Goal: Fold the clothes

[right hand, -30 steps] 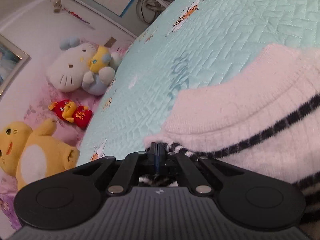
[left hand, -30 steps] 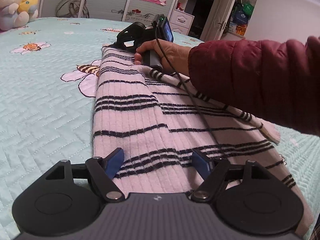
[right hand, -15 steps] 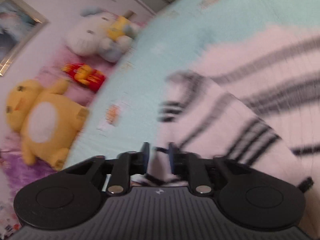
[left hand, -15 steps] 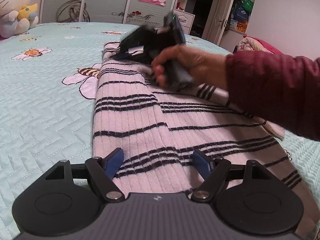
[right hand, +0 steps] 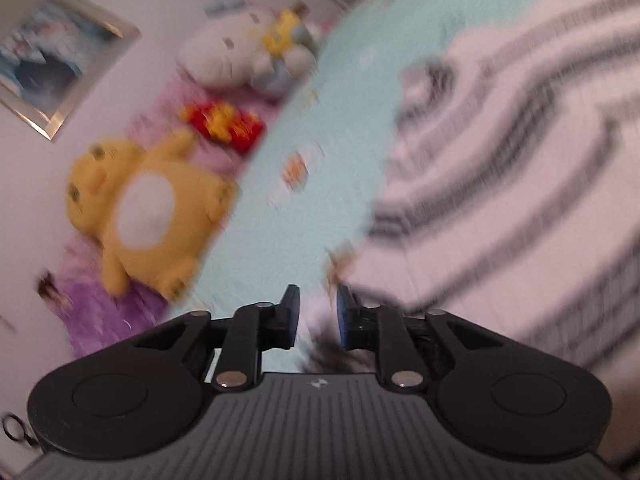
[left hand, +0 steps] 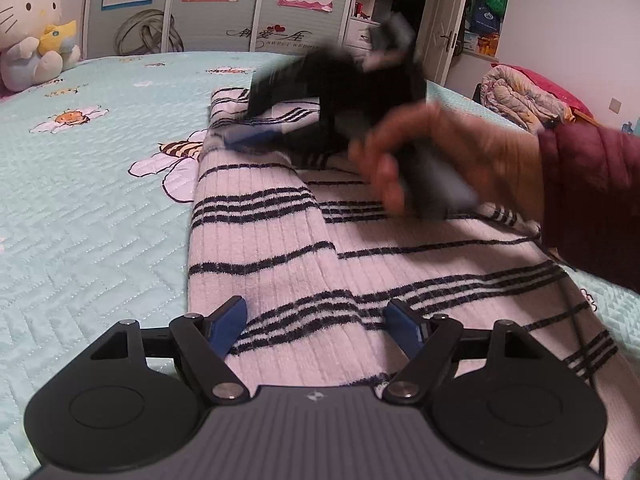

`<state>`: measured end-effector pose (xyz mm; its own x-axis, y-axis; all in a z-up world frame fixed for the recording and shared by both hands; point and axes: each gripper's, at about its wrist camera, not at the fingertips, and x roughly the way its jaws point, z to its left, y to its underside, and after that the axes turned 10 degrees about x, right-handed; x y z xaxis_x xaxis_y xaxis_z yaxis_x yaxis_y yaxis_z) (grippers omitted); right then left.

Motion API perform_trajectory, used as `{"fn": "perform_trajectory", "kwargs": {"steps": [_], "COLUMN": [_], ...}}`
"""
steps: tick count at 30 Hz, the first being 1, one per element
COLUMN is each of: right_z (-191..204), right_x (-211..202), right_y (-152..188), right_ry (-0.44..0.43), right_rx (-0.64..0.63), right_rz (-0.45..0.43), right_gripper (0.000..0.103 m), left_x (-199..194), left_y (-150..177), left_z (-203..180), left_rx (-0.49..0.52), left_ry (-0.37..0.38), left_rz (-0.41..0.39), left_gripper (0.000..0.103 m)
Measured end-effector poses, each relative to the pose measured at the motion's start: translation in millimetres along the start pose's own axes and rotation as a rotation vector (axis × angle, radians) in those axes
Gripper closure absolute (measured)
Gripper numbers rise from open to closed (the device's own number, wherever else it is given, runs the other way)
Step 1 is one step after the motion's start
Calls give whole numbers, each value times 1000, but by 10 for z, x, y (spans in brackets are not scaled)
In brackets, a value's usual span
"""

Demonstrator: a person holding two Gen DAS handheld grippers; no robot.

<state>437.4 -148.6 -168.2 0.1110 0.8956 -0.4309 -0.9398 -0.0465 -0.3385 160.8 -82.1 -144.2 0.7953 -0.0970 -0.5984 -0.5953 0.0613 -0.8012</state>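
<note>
A pale pink sweater [left hand: 280, 240] with black stripes lies folded lengthwise on the mint bed cover [left hand: 80, 208]. My left gripper [left hand: 316, 320] hovers open over the sweater's near end, with nothing between its blue pads. The right gripper [left hand: 256, 136] shows blurred above the sweater's far end, held by a hand [left hand: 448, 152] in a maroon sleeve. In the right wrist view the right gripper [right hand: 318, 312] is open with a narrow gap, lifted off the sweater [right hand: 520, 152], which lies blurred to its right.
Plush toys sit at the bed's far side: a white cat [left hand: 28, 36], a yellow duck [right hand: 148, 208] and a small red toy [right hand: 224, 124]. A wardrobe with posters [left hand: 208, 4] and an open door [left hand: 440, 32] stand behind. A bundled quilt [left hand: 524, 96] lies at the right.
The right gripper let go of the sweater's striped edge, opened slightly, and lifted up and back toward me. My left gripper stayed open over the near end.
</note>
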Motion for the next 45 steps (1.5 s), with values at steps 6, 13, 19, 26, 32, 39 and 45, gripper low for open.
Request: {"fn": "perform_trajectory", "kwargs": {"steps": [6, 13, 19, 26, 32, 39, 45], "right_z": [27, 294, 58, 432, 165, 330, -74], "right_x": [27, -282, -178, -410, -326, -848, -1930], "right_y": [54, 516, 818, 1074, 1285, 1392, 1731], "right_ry": [72, -49, -21, -139, -69, -80, -116], "right_rx": [-26, -36, 41, -33, 5, -8, 201], "right_rz": [-23, 54, 105, 145, 184, 26, -169], "right_gripper": [103, 78, 103, 86, 103, 79, 76], "left_x": [6, 6, 7, -6, 21, -12, -200], "left_y": [-6, -1, -5, 22, 5, 17, -47], "left_z": [-24, -36, -40, -86, -144, -227, -194], "left_rx": [10, 10, 4, 13, 35, 65, -39], "left_ry": [-10, -12, -14, -25, -41, -77, -79], "left_rz": [3, 2, 2, 0, 29, 32, 20], "left_gripper": [23, 23, 23, 22, 19, 18, 38]}}
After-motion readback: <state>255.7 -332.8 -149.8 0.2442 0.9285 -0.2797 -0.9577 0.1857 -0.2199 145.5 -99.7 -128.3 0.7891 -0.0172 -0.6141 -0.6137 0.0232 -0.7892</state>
